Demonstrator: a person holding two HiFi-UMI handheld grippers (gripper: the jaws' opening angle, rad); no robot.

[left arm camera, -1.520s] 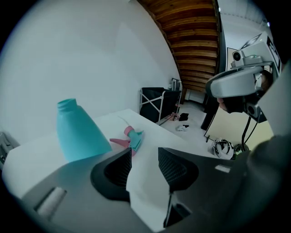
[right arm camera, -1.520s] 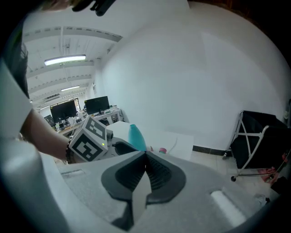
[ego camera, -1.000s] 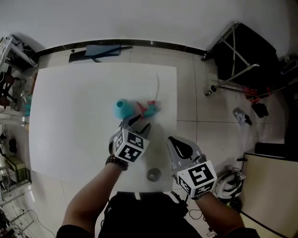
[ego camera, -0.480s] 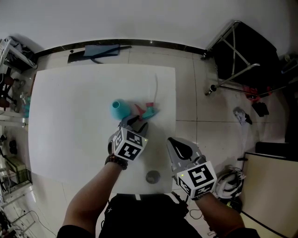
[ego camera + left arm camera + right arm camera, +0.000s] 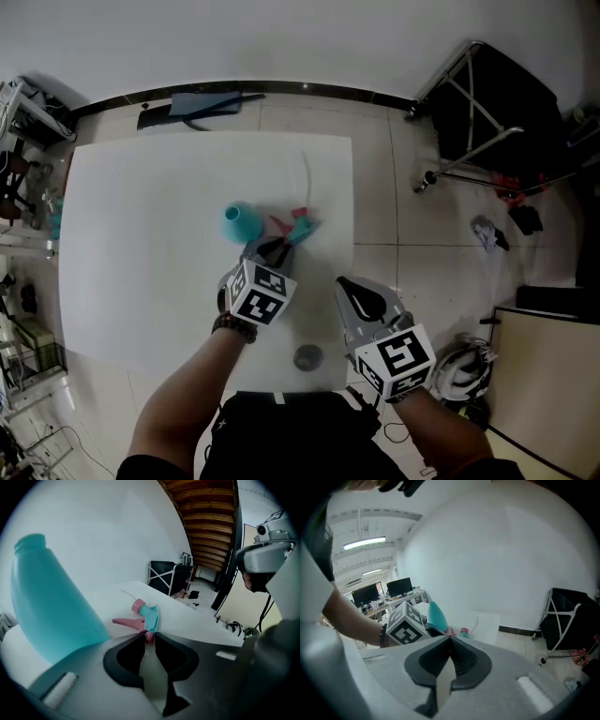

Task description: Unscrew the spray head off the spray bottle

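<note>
A teal spray bottle (image 5: 239, 222) (image 5: 51, 606) stands headless on the white table (image 5: 141, 281). The pink-and-teal spray head (image 5: 295, 225) (image 5: 147, 616) lies on the table right of it, and its thin tube (image 5: 307, 178) trails away from me. My left gripper (image 5: 275, 251) (image 5: 149, 637) reaches it from the near side. Its jaws are closing, and the head's pink end is pinched between the fingertips. My right gripper (image 5: 359, 292) (image 5: 450, 639) hangs off the table's near right corner, shut and empty. From there the bottle (image 5: 436, 616) and the left gripper's marker cube (image 5: 405, 623) are visible.
A small grey round object (image 5: 307, 356) sits near the table's front edge between my arms. On the floor to the right are a black folding frame (image 5: 487, 112) and a white helmet (image 5: 461, 370). A blue item (image 5: 202, 101) lies behind the table by the wall.
My left gripper's jaws have narrowed from wide apart to a pinch on the spray head's pink end. The right gripper has stayed where it was.
</note>
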